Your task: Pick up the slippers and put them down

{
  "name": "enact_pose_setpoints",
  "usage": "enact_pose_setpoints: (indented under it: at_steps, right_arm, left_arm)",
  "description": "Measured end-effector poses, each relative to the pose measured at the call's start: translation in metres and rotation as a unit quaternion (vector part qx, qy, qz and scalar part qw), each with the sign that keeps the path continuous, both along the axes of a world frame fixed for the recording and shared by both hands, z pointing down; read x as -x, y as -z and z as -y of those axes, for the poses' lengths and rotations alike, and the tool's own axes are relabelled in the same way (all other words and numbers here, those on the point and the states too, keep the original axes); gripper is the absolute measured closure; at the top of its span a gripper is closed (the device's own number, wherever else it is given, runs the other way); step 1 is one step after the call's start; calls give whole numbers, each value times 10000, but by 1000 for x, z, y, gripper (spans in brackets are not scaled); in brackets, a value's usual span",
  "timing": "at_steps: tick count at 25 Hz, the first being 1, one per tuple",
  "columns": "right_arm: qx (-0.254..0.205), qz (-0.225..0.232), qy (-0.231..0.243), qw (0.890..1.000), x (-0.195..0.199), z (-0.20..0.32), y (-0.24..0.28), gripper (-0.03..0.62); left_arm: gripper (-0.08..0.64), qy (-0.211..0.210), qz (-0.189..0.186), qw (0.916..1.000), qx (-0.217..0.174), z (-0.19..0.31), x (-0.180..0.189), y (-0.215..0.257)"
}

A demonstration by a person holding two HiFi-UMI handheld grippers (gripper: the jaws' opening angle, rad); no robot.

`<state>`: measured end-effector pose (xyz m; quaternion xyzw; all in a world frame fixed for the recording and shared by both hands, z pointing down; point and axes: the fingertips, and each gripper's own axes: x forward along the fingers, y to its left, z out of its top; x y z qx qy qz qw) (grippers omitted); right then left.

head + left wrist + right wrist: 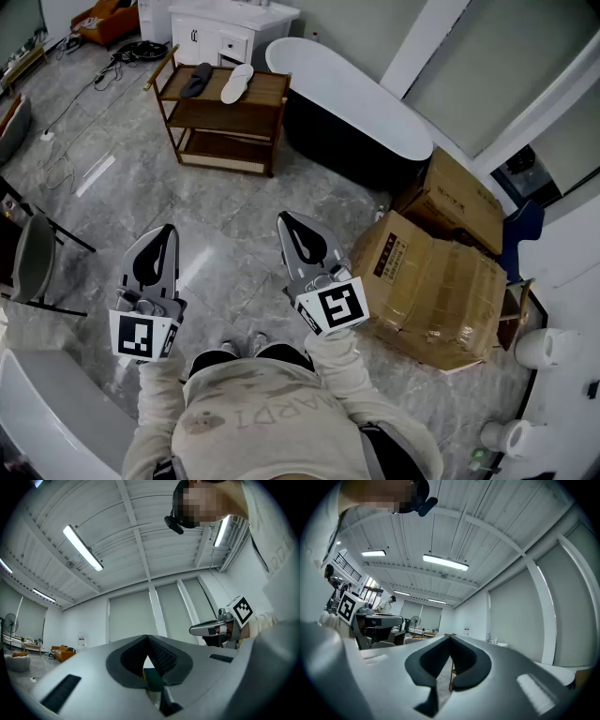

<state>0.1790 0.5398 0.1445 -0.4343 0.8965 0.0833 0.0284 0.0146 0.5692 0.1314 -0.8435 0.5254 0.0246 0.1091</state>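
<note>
Two slippers lie on the top of a wooden rack (262, 89) at the far side of the room: a dark slipper (197, 80) and, to its right, a white slipper (236, 82). Both grippers are held over the grey tiled floor, well short of the rack and pointing towards it. My left gripper (170, 229) (148, 637) has its jaws closed tip to tip with nothing between them. My right gripper (283, 217) (451, 636) is likewise shut and empty. One leg of the rack (451, 679) shows through the gap behind its jaws.
A black-and-white bathtub (349, 105) stands to the right of the rack. Large cardboard boxes (433, 281) sit close on my right. A grey chair (33, 258) is on the left, cables (66, 141) trail across the floor, and a white cabinet (225, 28) stands behind the rack.
</note>
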Motion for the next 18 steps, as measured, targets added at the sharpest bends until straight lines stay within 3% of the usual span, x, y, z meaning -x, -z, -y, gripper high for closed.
enact_pose_setpoints:
  at_steps: [18]
  right_arm:
    - [-35, 215, 348, 9992, -16, 28, -9, 583]
  left_arm:
    - [557, 28, 6, 10000, -6, 25, -30, -7]
